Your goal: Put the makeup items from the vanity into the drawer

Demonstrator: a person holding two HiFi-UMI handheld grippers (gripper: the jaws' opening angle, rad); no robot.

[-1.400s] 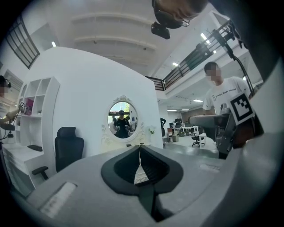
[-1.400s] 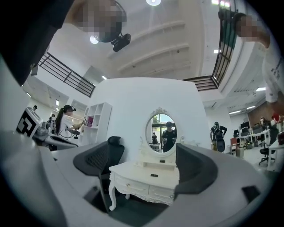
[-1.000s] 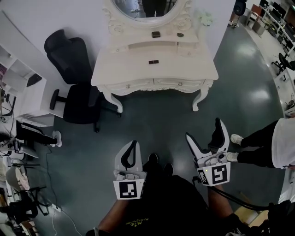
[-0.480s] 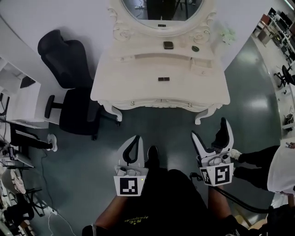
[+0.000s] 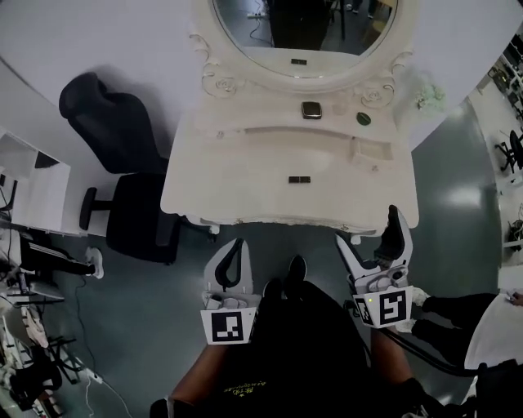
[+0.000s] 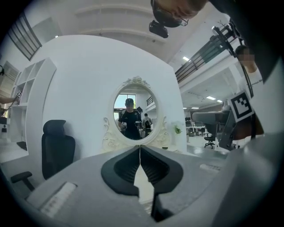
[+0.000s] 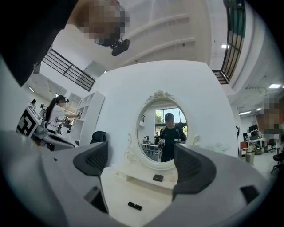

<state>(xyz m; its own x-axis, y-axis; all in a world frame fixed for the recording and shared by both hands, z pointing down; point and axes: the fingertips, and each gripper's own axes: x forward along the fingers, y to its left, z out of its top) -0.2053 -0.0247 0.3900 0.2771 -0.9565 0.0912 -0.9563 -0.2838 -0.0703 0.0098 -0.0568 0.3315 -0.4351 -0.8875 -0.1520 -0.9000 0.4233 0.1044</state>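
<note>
My left gripper [image 5: 236, 245] has its jaws pressed together on nothing. My right gripper [image 5: 367, 226] holds its jaws wide apart, also empty. The white vanity [image 5: 204, 184] stands at 12 o'clock. A black lipstick-like tube [image 5: 299, 179] lies mid-top, with a dark square compact [image 5: 310, 109] at its 12 o'clock and a small round green item [image 5: 364, 118] at 1 o'clock.

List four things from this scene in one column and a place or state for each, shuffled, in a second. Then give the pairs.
Things:
1. left gripper
2. right gripper
3. black tube
4. square case

Place or state:
A. on the shelf under the mirror
B. jaws apart, nothing between them
C. jaws together
D. lying on the vanity top, in front of the shelf

Pairs: 1-C, 2-B, 3-D, 4-A
</note>
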